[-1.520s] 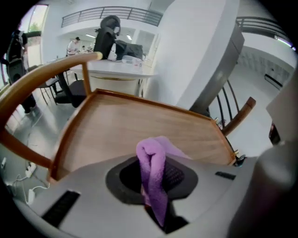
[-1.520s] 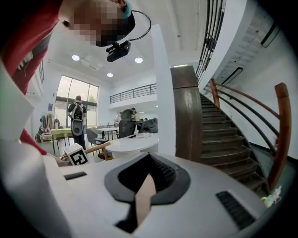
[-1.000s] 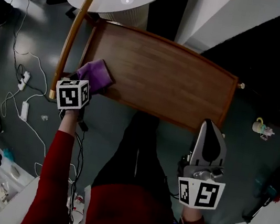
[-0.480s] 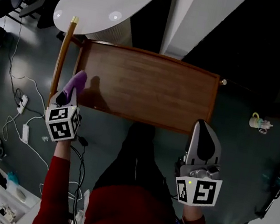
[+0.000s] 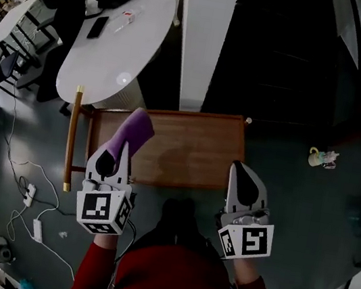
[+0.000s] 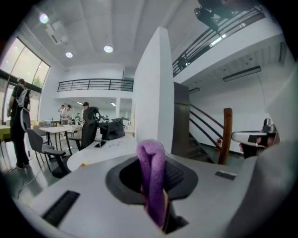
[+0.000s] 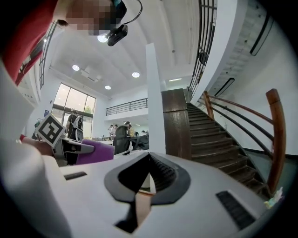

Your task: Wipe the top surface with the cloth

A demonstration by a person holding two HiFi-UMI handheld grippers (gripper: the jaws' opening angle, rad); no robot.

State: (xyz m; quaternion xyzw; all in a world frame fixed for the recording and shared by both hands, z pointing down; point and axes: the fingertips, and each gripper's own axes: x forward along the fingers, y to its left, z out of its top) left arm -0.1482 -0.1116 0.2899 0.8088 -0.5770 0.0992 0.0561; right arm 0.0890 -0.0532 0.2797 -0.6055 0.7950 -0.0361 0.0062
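A purple cloth [image 5: 132,134] sticks up out of my left gripper [image 5: 110,162], which is shut on it and held above the near left part of the wooden top [image 5: 187,145]. In the left gripper view the cloth [image 6: 152,179] stands folded between the closed jaws. My right gripper [image 5: 244,185] hovers over the near right edge of the same top, shut with nothing in it. The right gripper view shows its jaws [image 7: 145,182] meeting, and the cloth [image 7: 94,152] off to the left.
The wooden top belongs to a low cart with a wooden handle bar [image 5: 70,137] at its left. A white oval table [image 5: 119,37] stands behind it, next to a white pillar [image 5: 202,37]. Cables and a power strip [image 5: 29,194] lie on the floor at left. A small toy [image 5: 321,157] sits at right.
Both grippers have risen well clear of the wooden top, and the left one has lifted the cloth off it. The view has pulled back, so the cart looks smaller.
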